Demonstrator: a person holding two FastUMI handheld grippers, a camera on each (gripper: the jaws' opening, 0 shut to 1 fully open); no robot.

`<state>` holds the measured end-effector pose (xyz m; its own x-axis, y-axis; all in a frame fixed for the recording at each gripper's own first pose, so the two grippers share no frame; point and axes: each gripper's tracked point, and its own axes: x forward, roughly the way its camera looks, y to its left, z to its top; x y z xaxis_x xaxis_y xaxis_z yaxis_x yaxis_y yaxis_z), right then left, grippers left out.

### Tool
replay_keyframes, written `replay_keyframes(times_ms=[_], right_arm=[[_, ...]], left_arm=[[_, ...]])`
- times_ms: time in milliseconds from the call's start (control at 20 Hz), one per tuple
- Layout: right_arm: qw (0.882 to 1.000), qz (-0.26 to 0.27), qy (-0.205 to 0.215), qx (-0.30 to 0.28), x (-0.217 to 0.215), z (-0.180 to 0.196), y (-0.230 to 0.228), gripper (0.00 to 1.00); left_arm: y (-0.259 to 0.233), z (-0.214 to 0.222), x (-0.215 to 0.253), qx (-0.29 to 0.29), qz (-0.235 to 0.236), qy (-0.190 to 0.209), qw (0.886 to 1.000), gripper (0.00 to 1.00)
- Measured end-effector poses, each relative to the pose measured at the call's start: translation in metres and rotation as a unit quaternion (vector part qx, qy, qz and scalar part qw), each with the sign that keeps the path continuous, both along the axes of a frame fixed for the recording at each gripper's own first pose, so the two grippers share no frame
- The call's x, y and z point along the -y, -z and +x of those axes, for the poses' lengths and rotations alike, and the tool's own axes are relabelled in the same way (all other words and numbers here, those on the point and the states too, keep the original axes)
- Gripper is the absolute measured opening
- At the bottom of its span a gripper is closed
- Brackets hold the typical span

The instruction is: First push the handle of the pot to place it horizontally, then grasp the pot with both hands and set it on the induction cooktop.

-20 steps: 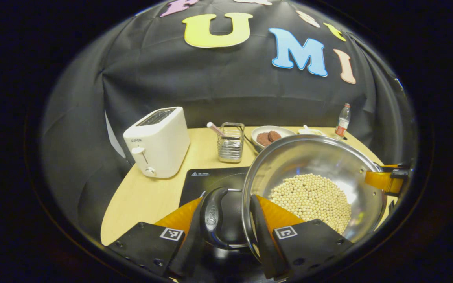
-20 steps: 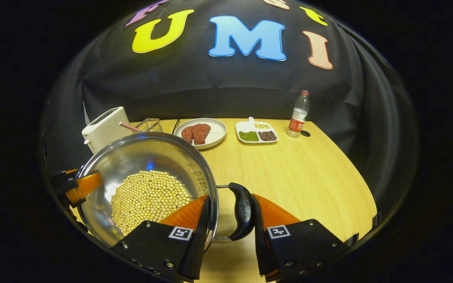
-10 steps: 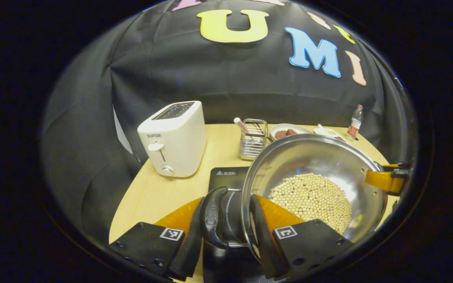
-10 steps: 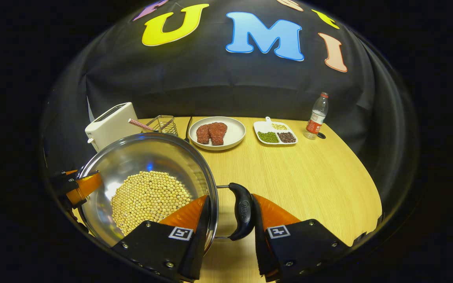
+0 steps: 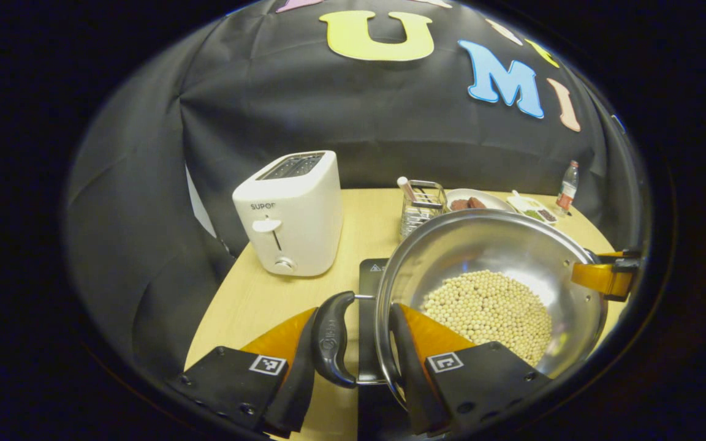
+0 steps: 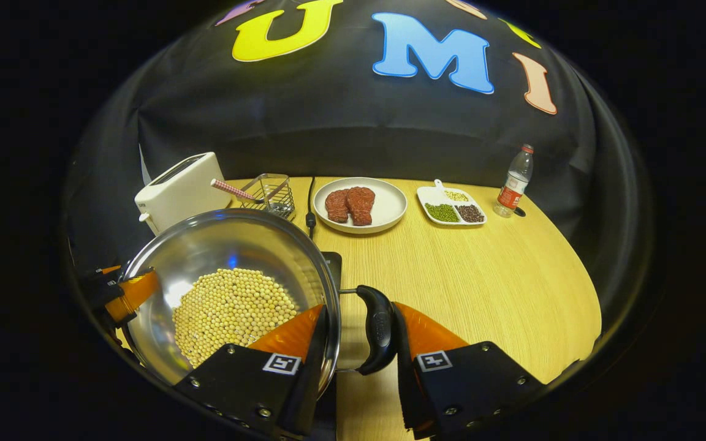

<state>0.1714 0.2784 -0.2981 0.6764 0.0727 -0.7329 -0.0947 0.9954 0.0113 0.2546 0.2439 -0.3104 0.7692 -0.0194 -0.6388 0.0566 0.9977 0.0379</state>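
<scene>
Pot (image 5: 500, 257) hangs between the two tongs, steel and shiny, with a bed of pale beans (image 5: 488, 306) across its bottom. In the left gripper view, the left gripper (image 5: 353, 343) sits at the pot's near side, one finger outside the black side handle (image 5: 330, 339), the other inside the rim, so handle and rim are pinched between them. Just beyond and below that handle lies the dark cooktop (image 5: 368, 288), part of it under the pot. Farther ahead and off to the left stands a white toaster (image 5: 290, 211), with a wire rack (image 5: 421, 205) behind the pot's far rim.

Over to the right gripper view: the right gripper (image 6: 359, 340) mirrors the grip, one finger inside the rim of the pot (image 6: 224, 257) above the beans (image 6: 230, 309), the other outside the opposite black handle (image 6: 379, 327), closed on rim and handle together. A corner of the cooktop (image 6: 333, 263) peeks out past the rim. Ahead on the wooden table (image 6: 482, 275) sit a plate of meat (image 6: 359, 205), a divided tray (image 6: 451, 209) and a bottle (image 6: 512, 182).
</scene>
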Motion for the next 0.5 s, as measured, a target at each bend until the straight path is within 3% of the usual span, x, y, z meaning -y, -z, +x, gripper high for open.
replay_keyframes(times_ms=[200, 250, 300, 350, 400, 450, 500], right_arm=[[1.0, 0.003, 0.005, -0.005, 0.0, -0.002, 0.001, 0.54], [1.0, 0.007, 0.008, -0.004, 0.0, -0.003, 0.002, 0.57], [1.0, 0.013, 0.008, 0.003, 0.0, -0.002, 0.0, 0.52], [1.0, 0.013, 0.007, 0.017, 0.002, 0.001, -0.006, 0.61], [0.999, 0.014, 0.001, 0.033, 0.003, 0.0, -0.017, 0.62], [0.999, 0.009, -0.001, 0.046, 0.007, -0.001, -0.023, 0.74], [0.998, 0.005, -0.001, 0.059, 0.016, -0.002, -0.032, 0.86]], left_arm=[[0.002, 0.003, 0.001, 0.002, -0.002, 0.003, 1.0, 0.75], [0.002, 0.004, -0.001, 0.007, -0.004, -0.002, 1.0, 0.74], [-0.003, 0.006, -0.002, 0.018, -0.002, -0.012, 1.0, 0.72], [-0.01, 0.008, -0.003, 0.033, -0.002, -0.023, 0.999, 0.81], [-0.017, 0.009, -0.004, 0.048, -0.003, -0.033, 0.998, 0.9], [-0.024, 0.007, 0.0, 0.058, -0.005, -0.041, 0.997, 1.0], [-0.03, 0.005, 0.002, 0.065, -0.004, -0.044, 0.997, 0.98]])
